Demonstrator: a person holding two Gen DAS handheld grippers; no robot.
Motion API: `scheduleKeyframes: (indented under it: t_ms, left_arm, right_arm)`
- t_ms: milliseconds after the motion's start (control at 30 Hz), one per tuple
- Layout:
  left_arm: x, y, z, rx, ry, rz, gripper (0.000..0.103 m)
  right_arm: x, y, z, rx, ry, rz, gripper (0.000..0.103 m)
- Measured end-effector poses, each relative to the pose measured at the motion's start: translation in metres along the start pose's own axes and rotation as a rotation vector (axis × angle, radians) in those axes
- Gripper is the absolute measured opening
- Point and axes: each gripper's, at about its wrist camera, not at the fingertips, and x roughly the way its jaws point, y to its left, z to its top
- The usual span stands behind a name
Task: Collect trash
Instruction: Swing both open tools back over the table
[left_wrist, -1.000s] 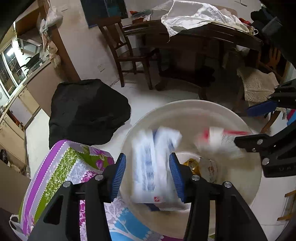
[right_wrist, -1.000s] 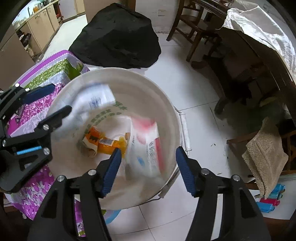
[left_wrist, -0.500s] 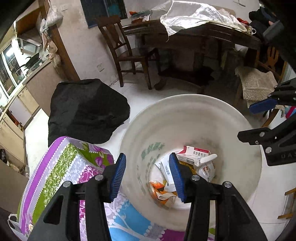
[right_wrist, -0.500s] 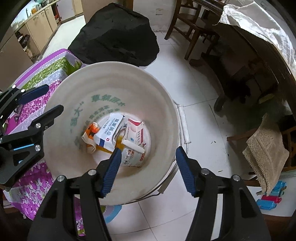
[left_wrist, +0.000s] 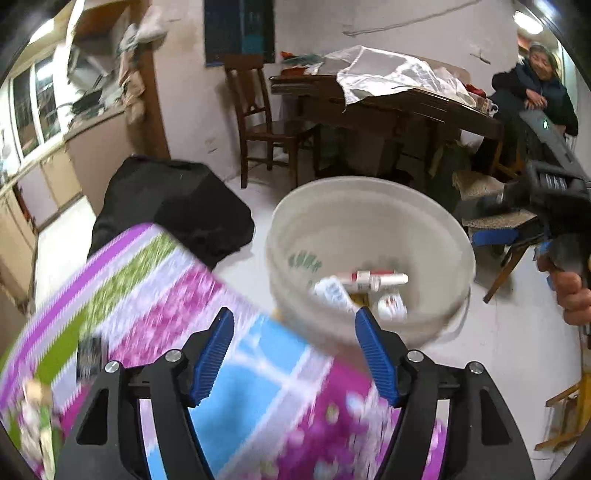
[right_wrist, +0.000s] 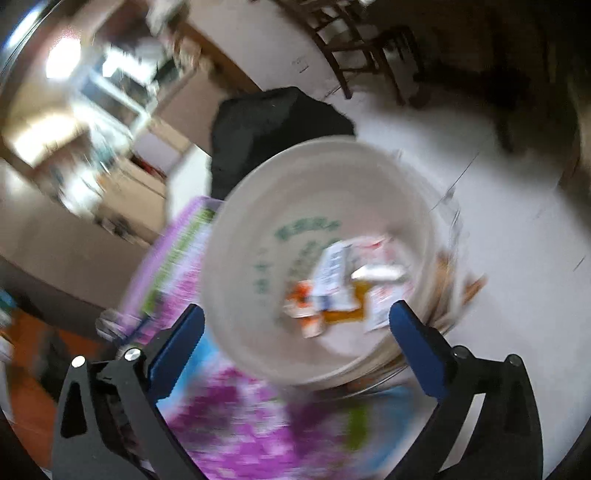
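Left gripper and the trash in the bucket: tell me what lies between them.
In the left wrist view, only the white bucket's near wall separates the empty, opening left gripper from the trash inside.

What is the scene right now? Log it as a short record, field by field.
container: white bucket on the pale tiled floor
contents: boxes and wrappers at the bottom
left gripper: jaws opening, nothing between them
right gripper: jaws opening, nothing between them
beside bucket: patterned purple cloth, edge against the bucket's wall
behind cloth: black bag
background: wooden chair, dark table with white sheet
image quality: right wrist view blurred
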Motion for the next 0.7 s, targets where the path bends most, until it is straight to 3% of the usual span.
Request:
scheduleKeyframes:
  t_ms: [167,233,433,700]
  left_arm:
    - [-0.043,0.036,-0.057,-0.082,-0.003,0.046,0.071]
    - [-0.059,0.052,-0.078,-0.109,0.005,0.096,0.071]
    - [-0.118,0.115,-0.139,-0.245,0.015,0.245,0.071]
    - [-0.172,0.158,-0.213,-0.37,0.011,0.388,0.075]
  right_arm:
    - [0.001,-0.002,-0.034,0.135,-0.059,0.242,0.098]
    - [0.001,0.01,-0.043,0.122,-0.086,0.249,0.098]
    - [-0.002,0.077,-0.071,-0.08,-0.154,0.191,0.098]
    - [0.033,0.136,-0.118,-0.229,-0.062,0.146,0.098]
